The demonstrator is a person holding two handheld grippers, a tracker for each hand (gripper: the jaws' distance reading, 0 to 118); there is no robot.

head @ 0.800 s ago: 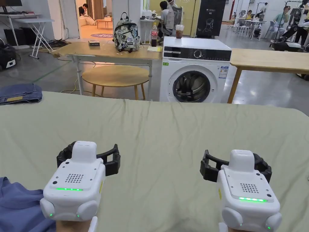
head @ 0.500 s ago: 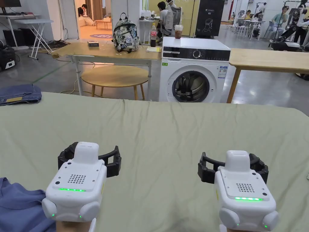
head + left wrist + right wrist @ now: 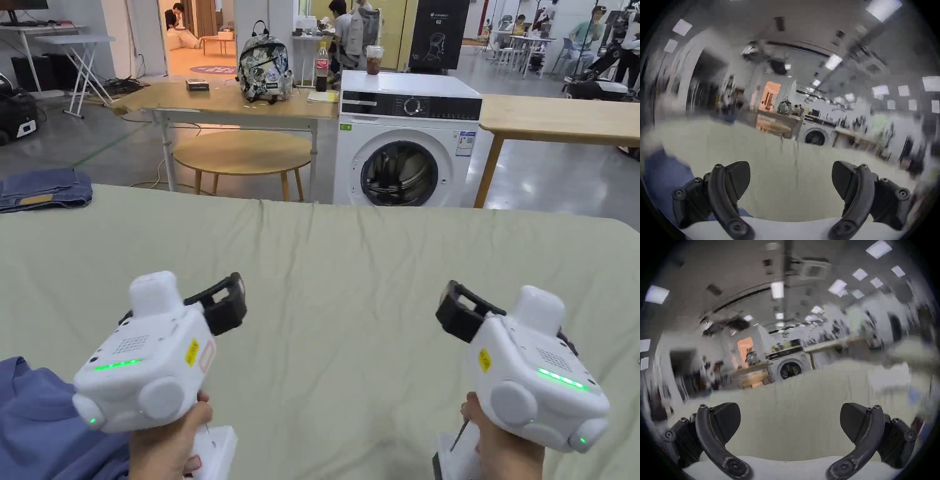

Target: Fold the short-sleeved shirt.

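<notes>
Head view frames taken together show that both grippers have been rolled outward from the flat, level pose held a moment earlier, so that their side faces are now turned up. The left gripper point(image 3: 219, 306) and right gripper point(image 3: 465, 312) are held above the pale green table cover point(image 3: 350, 262); in the gripper views the jaws of each are seen spread wide with nothing between them. No cloth has been taken up, so folding is judged not yet begun, and the roll is read as preparation for a reach. The blue short-sleeved shirt point(image 3: 37, 419) is bunched at about 8 o'clock on the cover, just beside the left gripper's hand; its far edge is cut off by the frame. Folded jeans point(image 3: 44, 187) are laid at 10 o'clock, well apart. Beyond the table, a washing machine point(image 3: 406, 147) stands at 12 o'clock and a backpack point(image 3: 265, 69) rests on a wooden desk at 11 o'clock. Nothing is seen lying between the grippers and the shirt.
</notes>
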